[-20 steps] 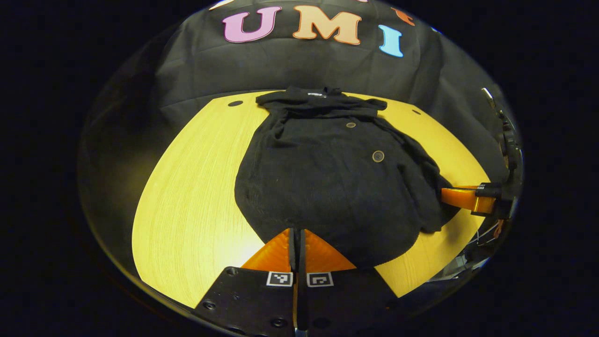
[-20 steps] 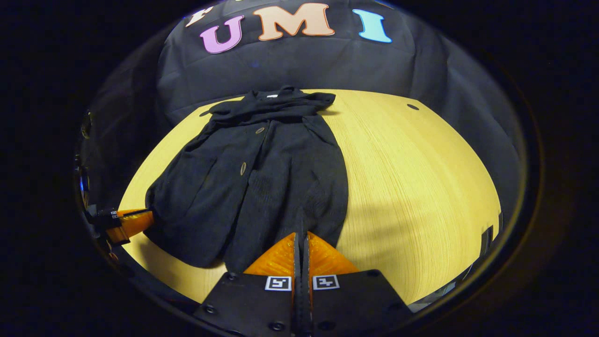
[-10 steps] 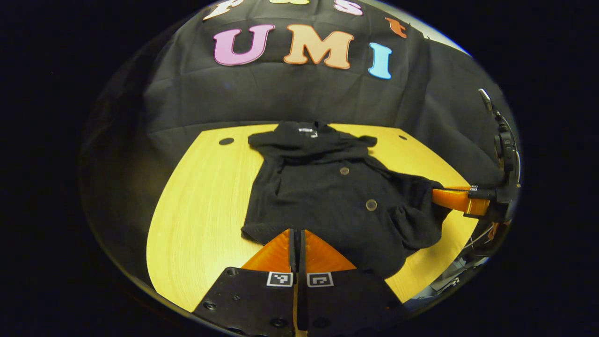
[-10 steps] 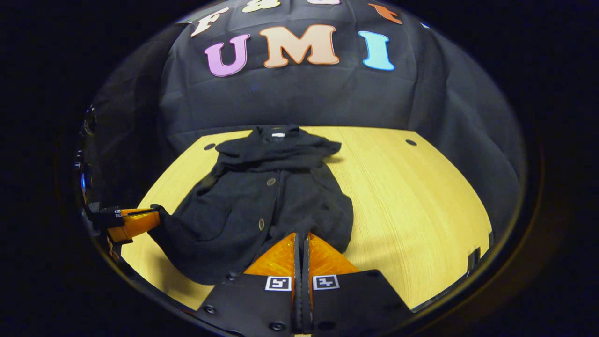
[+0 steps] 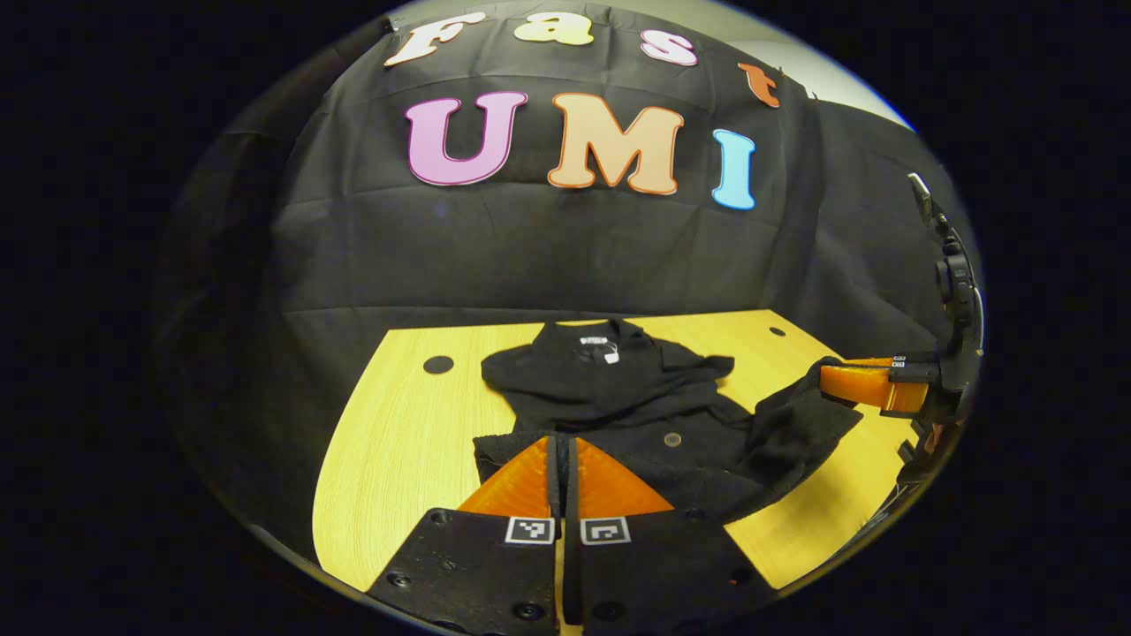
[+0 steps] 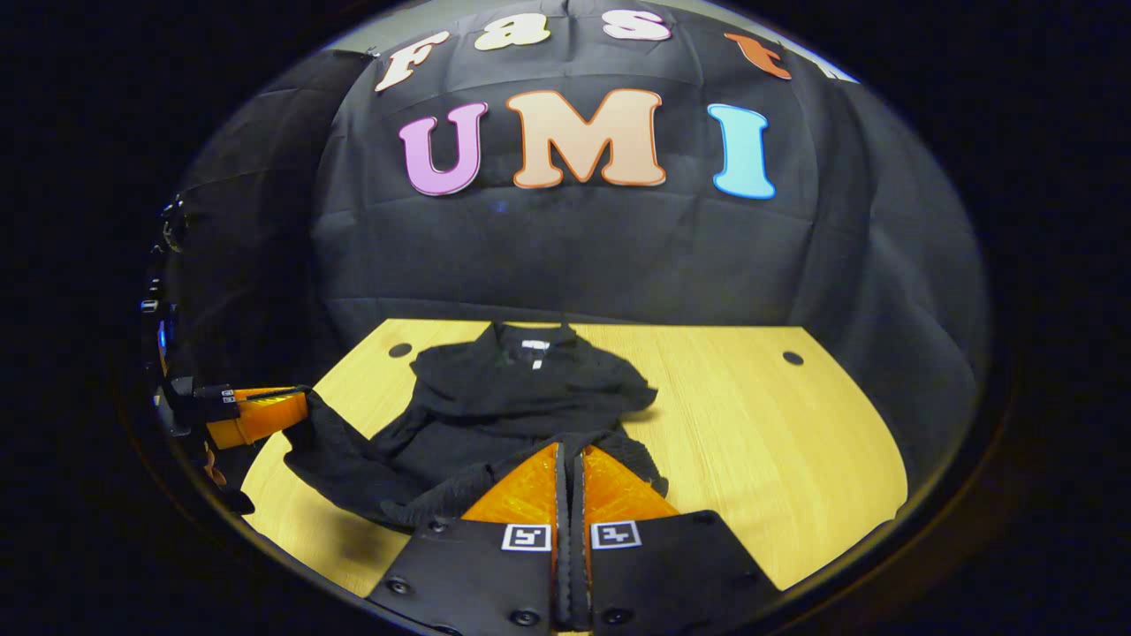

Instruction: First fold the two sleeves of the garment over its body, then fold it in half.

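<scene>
Your left gripper [image 5: 558, 464] and right gripper [image 6: 570, 473] are each clamped tight on a hem corner of the garment [image 5: 618, 393], which you've lifted off the table [image 5: 389, 442] toward the collar since a second ago, so the half-fold is underway. Count one garment, two grippers, one visible button [image 5: 672, 439].

no legible text or labels
</scene>
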Motion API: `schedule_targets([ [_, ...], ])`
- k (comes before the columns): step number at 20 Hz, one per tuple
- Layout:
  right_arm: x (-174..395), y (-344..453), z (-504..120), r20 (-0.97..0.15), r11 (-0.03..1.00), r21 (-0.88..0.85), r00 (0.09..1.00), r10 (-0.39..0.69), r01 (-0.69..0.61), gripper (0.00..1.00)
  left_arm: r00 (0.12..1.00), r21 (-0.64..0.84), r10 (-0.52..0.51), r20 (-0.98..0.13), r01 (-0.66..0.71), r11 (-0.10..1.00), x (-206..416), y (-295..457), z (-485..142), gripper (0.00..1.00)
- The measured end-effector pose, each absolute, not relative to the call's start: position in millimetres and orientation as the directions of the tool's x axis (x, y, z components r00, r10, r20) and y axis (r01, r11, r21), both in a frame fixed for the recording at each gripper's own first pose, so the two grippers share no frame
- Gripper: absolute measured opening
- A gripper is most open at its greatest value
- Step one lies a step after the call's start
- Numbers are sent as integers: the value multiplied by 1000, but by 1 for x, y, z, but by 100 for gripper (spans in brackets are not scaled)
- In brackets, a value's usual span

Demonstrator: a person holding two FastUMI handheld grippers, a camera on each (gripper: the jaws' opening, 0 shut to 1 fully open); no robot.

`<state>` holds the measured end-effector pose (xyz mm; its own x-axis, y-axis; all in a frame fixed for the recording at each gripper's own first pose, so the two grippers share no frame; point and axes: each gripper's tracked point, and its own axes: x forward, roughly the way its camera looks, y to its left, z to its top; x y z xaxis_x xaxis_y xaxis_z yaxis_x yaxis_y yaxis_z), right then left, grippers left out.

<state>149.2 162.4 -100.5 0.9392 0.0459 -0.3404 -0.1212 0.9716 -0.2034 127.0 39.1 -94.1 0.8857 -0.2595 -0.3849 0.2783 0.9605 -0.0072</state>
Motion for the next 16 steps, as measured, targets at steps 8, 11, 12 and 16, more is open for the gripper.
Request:
schedule_targets([
  [8, 235, 170, -43, -299, 952, -233, 946, 123, -197, 2, 947, -6, -165, -276, 170, 985, 227, 41, -43, 0],
  [11, 272, 171, -33, -300, 947, -224, 941, 157, -229, 2, 960, -3, -121, -253, 125, 992, 263, 37, -41, 0],
  [12, 285, 169, -32, -300, 945, -224, 940, 164, -236, 2, 962, 2, -106, -253, 110, 994, 273, 38, -43, 0],
  [16, 335, 164, -34, -313, 945, -210, 933, 178, -251, 2, 967, 49, -38, -251, 51, 997, 313, 41, -59, 0],
])
